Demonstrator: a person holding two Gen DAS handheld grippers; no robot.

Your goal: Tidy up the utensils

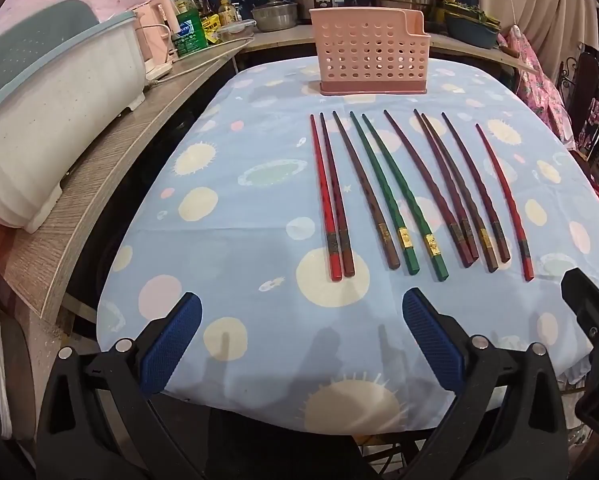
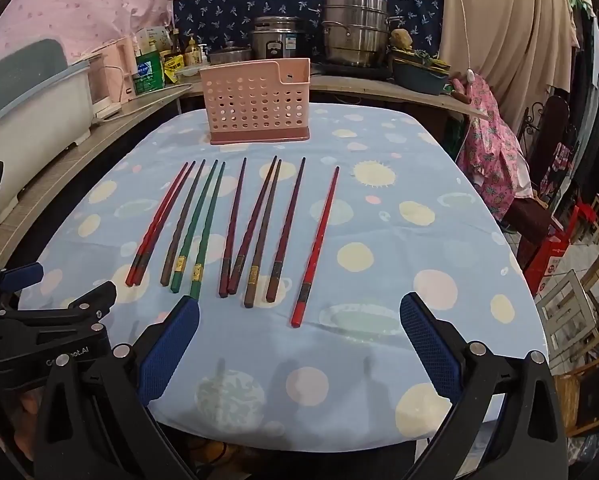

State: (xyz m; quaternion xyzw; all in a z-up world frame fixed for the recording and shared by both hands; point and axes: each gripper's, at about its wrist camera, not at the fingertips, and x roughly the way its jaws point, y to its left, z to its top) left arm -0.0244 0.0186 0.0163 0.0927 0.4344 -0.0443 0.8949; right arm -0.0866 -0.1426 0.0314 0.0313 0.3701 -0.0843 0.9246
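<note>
Ten chopsticks are laid side by side on the blue patterned tablecloth, thick ends toward the near edge, tips toward the pink perforated holder at the far side. Laid apart like this, each can prob. be picked singly w/o disturbing its neighbour. The holder stands upright, open top up, well apart from the sticks, apparently ready for drops from above.

Left gripper is held low over the near table edge, jaws spread wide, nothing between the pads. Right gripper is likewise held wide and empty, just short of the lone red chopstick. Nothing is sorted yet.
</note>
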